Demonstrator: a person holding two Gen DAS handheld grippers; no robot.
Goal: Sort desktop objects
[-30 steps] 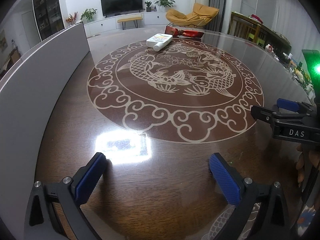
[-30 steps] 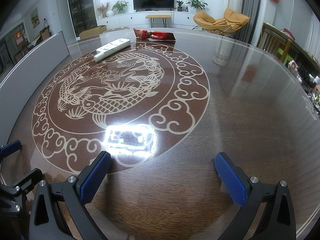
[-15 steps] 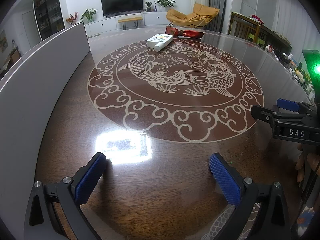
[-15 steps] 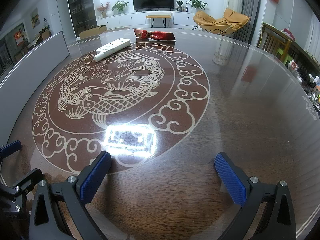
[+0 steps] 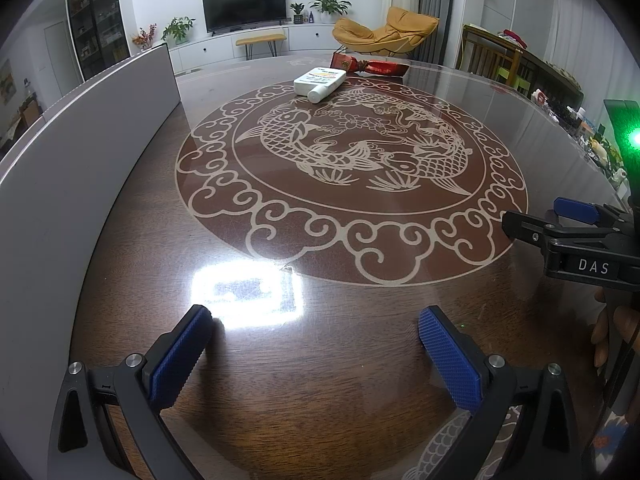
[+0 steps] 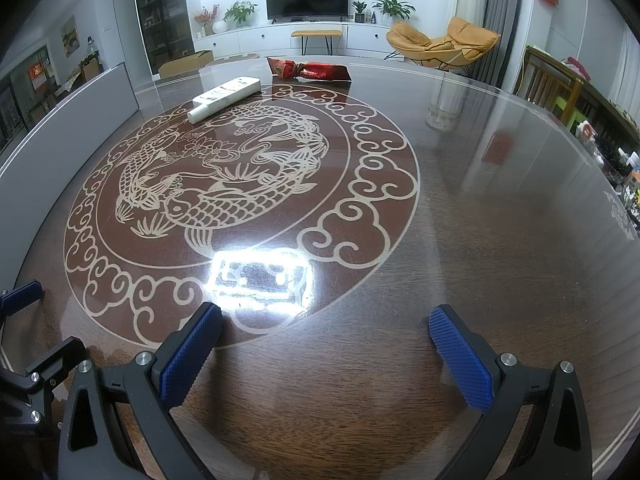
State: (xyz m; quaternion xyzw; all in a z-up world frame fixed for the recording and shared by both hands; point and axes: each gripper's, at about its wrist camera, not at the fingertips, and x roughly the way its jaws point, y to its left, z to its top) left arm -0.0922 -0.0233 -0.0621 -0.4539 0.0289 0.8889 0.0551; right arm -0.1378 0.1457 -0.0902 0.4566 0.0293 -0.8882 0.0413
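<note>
Both grippers, left [image 5: 316,344] and right [image 6: 326,340], hang spread and empty, lined up toward the far tube [image 5: 320,82] and red packet [image 5: 370,67] for sorting

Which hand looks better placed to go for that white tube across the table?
Probably the left gripper: the white tube lies almost straight ahead of it, but off to the left of the right gripper. Both are open and far away.

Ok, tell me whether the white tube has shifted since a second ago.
No. The white tube lies where it did, its cap at the edge of the fish medallion, the red packet just behind it.
</note>
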